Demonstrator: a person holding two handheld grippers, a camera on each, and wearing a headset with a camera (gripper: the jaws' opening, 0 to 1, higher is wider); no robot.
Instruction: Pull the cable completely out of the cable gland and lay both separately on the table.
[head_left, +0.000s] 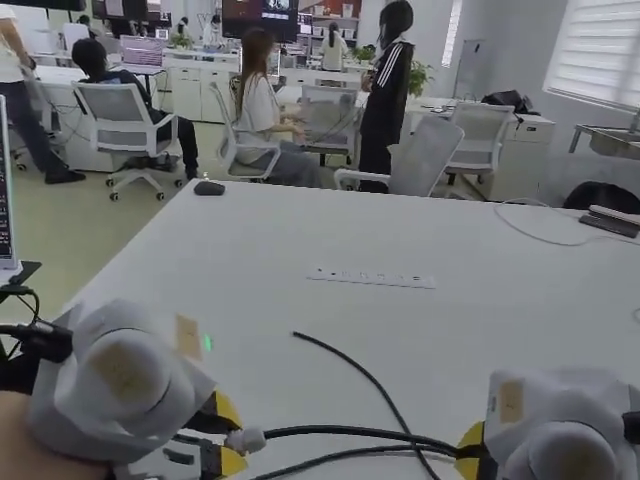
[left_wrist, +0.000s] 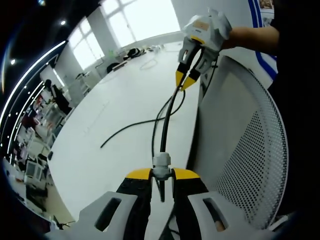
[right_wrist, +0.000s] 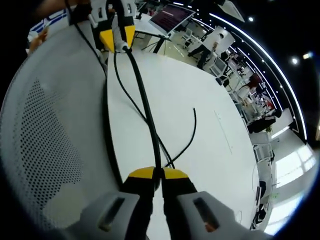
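gland (left_wrist: 161, 164) in left tool (left_wrist: 161, 176), cable (right_wrist: 144, 102) in right tool (right_wrist: 156, 176)

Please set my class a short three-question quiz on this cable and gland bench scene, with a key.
1. True or false: the cable is fully out of the gland.
2. What does the right claw grip? A) the gland B) the cable C) nothing
3. Fill in: the left claw is shut on the ____.

Key
1. False: the cable runs into the gland.
2. B
3. gland
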